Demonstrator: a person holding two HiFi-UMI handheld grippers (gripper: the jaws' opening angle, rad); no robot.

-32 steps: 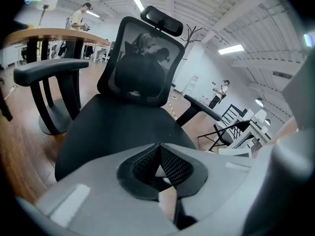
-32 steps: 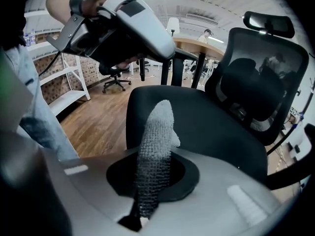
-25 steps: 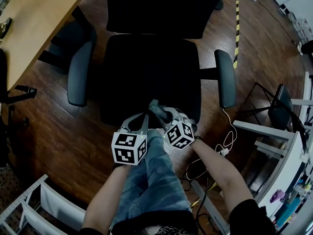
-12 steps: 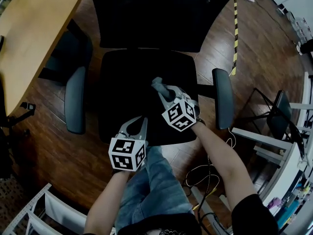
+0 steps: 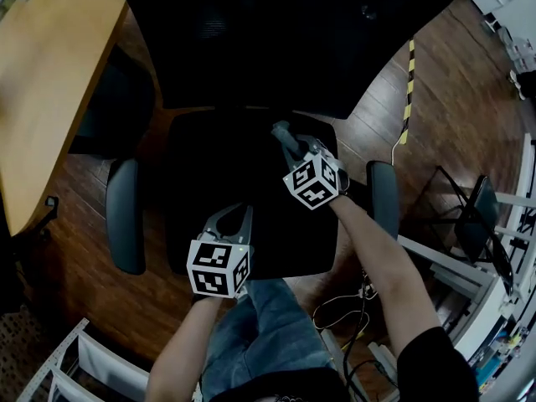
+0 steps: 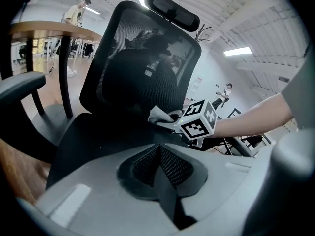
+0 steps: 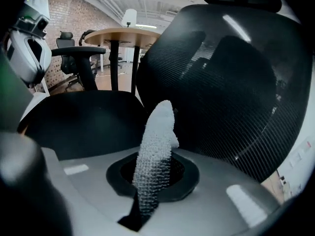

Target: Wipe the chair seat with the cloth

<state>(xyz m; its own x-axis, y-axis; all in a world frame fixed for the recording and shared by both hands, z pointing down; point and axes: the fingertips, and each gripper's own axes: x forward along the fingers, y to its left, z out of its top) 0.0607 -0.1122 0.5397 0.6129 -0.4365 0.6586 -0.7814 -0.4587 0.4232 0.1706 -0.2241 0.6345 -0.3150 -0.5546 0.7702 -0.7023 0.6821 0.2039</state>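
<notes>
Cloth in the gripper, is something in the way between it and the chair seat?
Nothing visible. The right hand-held gripper is shut on the cloth over the chair seat's back part, and the seat looks bare.

Two grippers (image 5: 229, 216) (image 5: 294, 146), one cloth (image 5: 280, 132), two chairs (image 5: 222, 170) (image 5: 117, 99) and one table (image 5: 50, 82).

Right tongs (image 7: 145, 195) hide the cloth (image 7: 157, 141)'s lower end.
</notes>
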